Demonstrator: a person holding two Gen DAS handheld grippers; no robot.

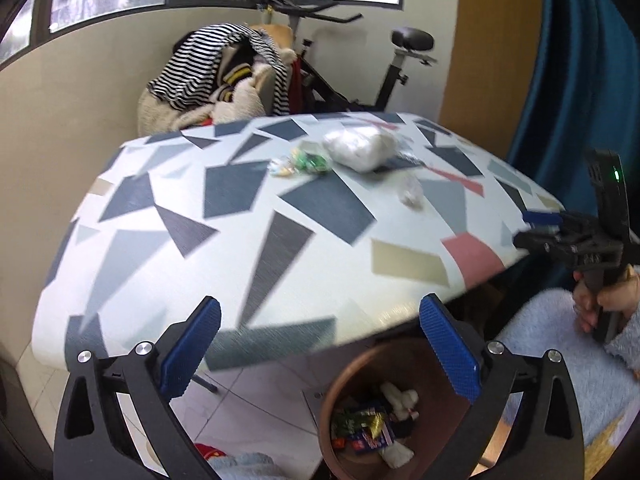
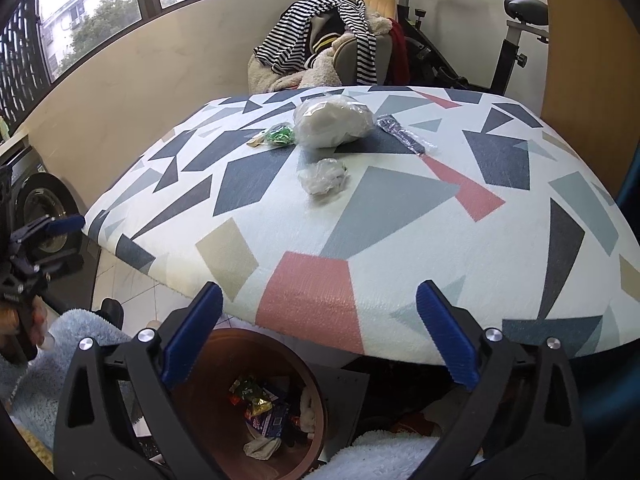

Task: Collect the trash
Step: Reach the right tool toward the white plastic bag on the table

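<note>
With both grippers empty and spread wide, left gripper (image 1: 320, 350) and right gripper (image 2: 320, 334) hover above the brown bin (image 2: 224, 440), so the next reach should probably cross the patterned table (image 2: 400, 240) toward the green wrapper (image 2: 280, 135), big white bag (image 2: 332, 124) and crumpled plastic (image 2: 324, 176), with an exercise bike (image 2: 516, 36) behind.

Legible text: none. Printed wrappers (image 2: 266, 412) in the brown bin (image 2: 224, 340), below and between the right gripper's fingers, carry markings too small and blurred to read. The same wrappers (image 1: 370, 434), seen between the left gripper's fingers, are equally unreadable. Green wrapper (image 2: 280, 135) on the table, ahead of the fingers: print indistinct.
</note>
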